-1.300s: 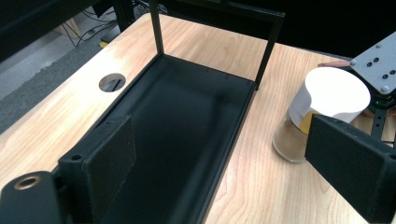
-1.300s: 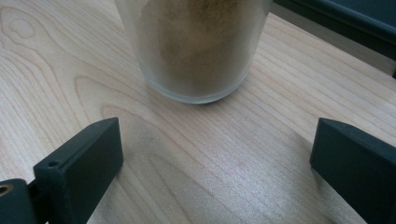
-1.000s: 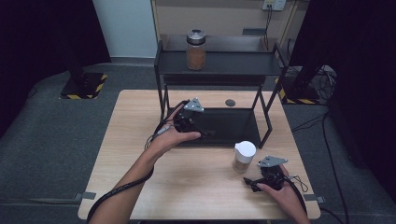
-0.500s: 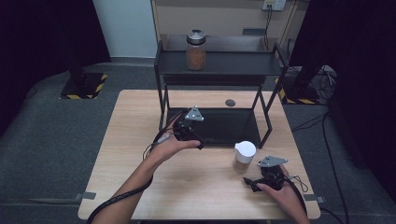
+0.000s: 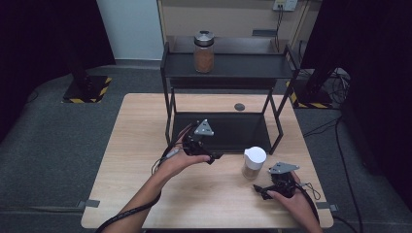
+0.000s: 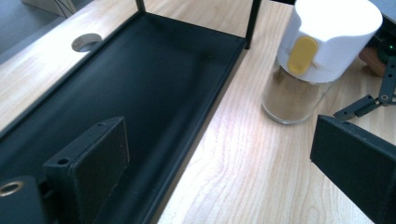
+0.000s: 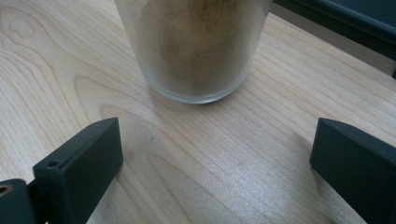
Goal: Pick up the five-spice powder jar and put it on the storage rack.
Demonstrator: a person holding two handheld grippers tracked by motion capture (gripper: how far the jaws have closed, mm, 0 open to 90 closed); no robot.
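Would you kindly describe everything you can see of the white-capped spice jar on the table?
The spice jar is a small clear glass cylinder, filled most of the way with fine tan powder. Its tall white plastic cap carries a yellow oval tab on the side and looks closed. It stands upright on the wooden table, just off the front right corner of the black rack's tray, apart from it. Nothing touches it except the tabletop; both grippers are nearby with open jaws, neither gripping it.

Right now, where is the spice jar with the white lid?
In the high view the spice jar stands upright on the wooden table, right of centre, just in front of the black rack's bottom tray, between the left gripper and the right gripper.
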